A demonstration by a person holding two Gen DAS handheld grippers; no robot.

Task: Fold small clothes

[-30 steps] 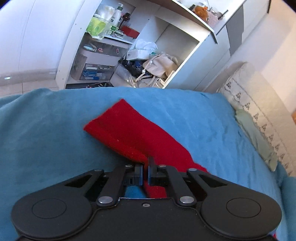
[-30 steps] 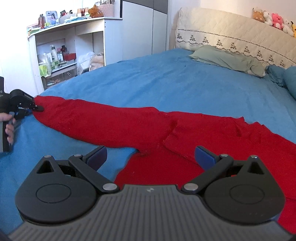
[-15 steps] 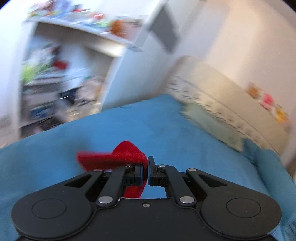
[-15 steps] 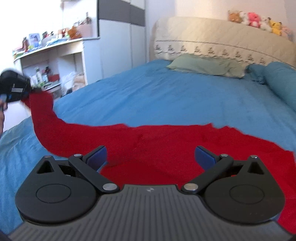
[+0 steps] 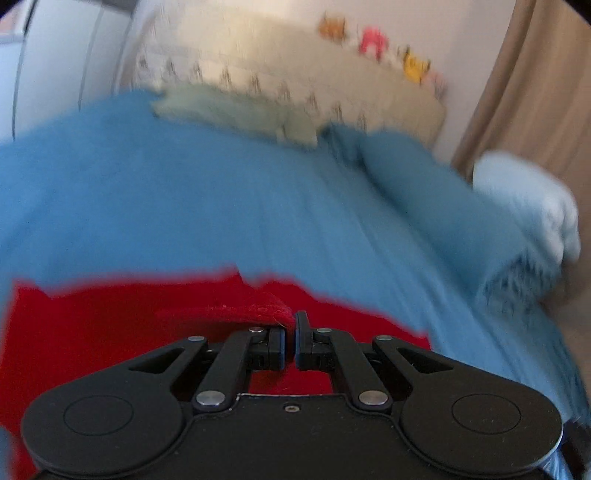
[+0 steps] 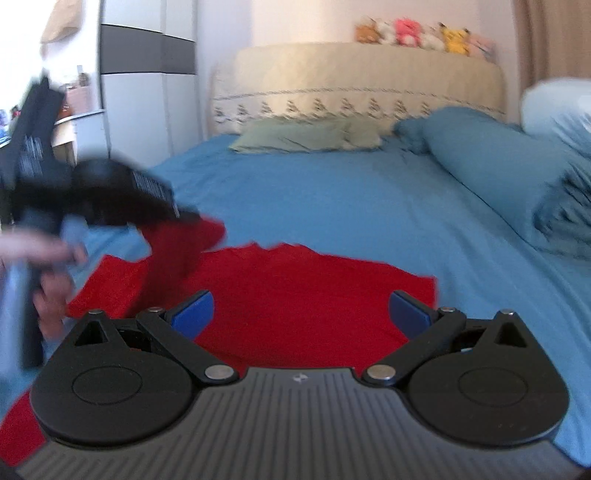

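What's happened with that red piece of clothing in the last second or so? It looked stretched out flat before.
The left gripper, shut on one end of the red garment, has lifted that end off the blue bedsheet and swung it over towards the middle, so it now hangs over the rest. Nothing was let go. The right gripper stayed open over the garment's near edge, holding nothing; the pillows are unchanged.

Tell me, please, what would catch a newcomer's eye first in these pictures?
The bright red garment jumps out first, spread on the blue bed cover just ahead of the open right gripper. Next comes the left gripper, shut on one end of the garment and holding it lifted over the rest. Far back, a row of plush toys sits atop the cream headboard.
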